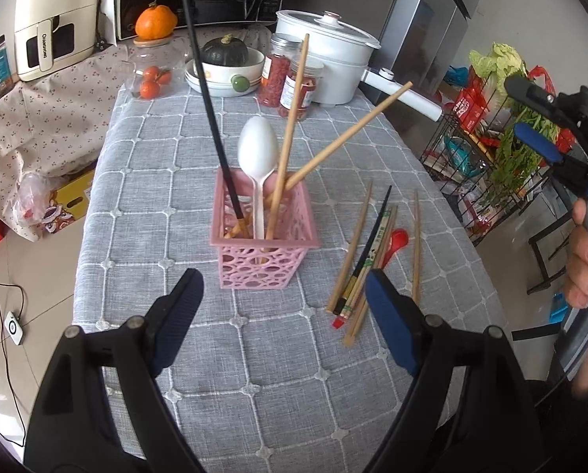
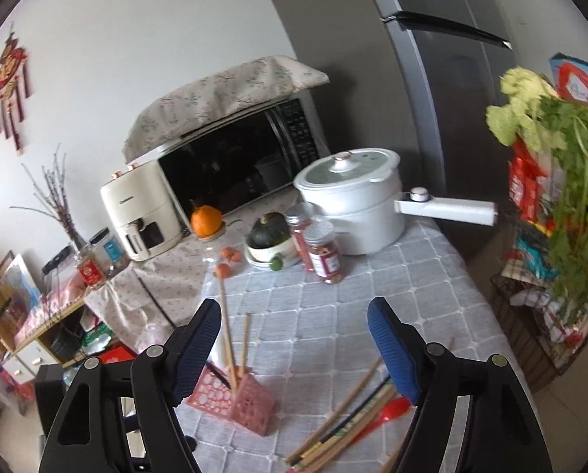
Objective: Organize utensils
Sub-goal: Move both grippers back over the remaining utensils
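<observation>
A pink openwork holder stands mid-table and holds a white plastic spoon, a black chopstick and two wooden chopsticks. Right of it, several wooden chopsticks, a black chopstick and a red spoon lie loose on the cloth. My left gripper is open and empty, just in front of the holder. My right gripper is open and empty, raised above the holder and the loose chopsticks; it also shows in the left wrist view.
A grey quilted cloth covers the table. At the far end stand a white electric pot, two red-filled jars, a bowl with a dark squash and a glass jar of oranges. A wire rack of vegetables stands to the right.
</observation>
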